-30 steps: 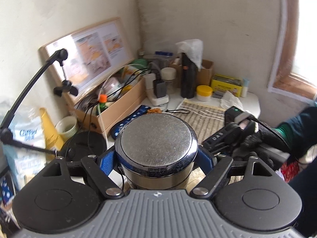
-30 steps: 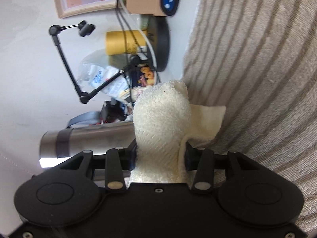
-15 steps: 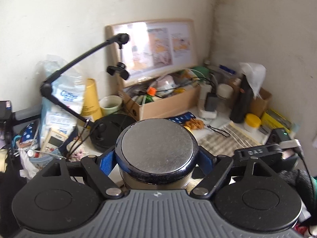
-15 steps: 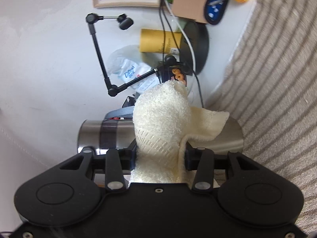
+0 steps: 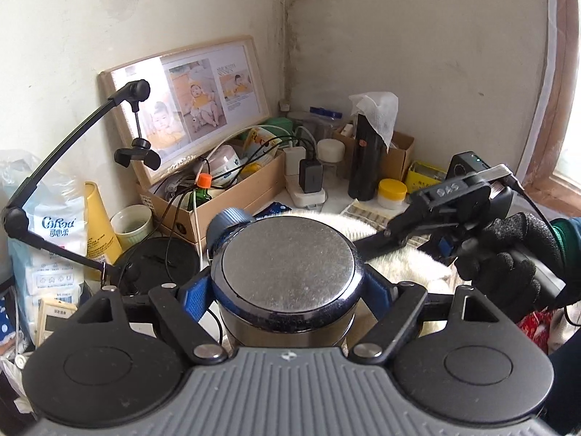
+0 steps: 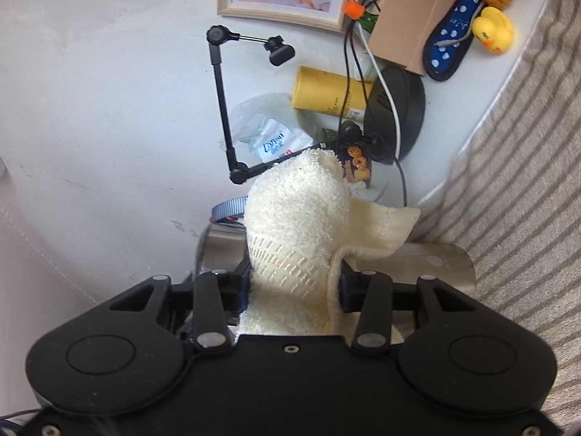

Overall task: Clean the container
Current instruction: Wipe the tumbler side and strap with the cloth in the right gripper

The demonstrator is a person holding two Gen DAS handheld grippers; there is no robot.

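My left gripper [image 5: 287,289] is shut on a stainless steel container [image 5: 287,272], whose flat round end faces the camera. My right gripper [image 6: 294,283] is shut on a cream towel [image 6: 296,218], bunched between its fingers. In the right wrist view the container [image 6: 428,261] lies across just beyond the towel, with its grey strap [image 6: 228,207] at the left end. In the left wrist view the towel [image 5: 403,258] lies against the container's far right side, and the right gripper's body [image 5: 454,196] is held in a black-gloved hand [image 5: 508,254].
A cluttered corner lies behind: a cardboard box [image 5: 218,189] of cables, a framed photo sheet [image 5: 189,98], a black jointed stand [image 5: 72,138], a yellow tube [image 5: 98,214], a black bottle [image 5: 366,156]. A striped cloth [image 6: 515,167] and a yellow duck [image 6: 492,32] show at right.
The right gripper with the towel has moved in against the container. The container has shifted right in the right wrist view. The left wrist view has swung slightly right.
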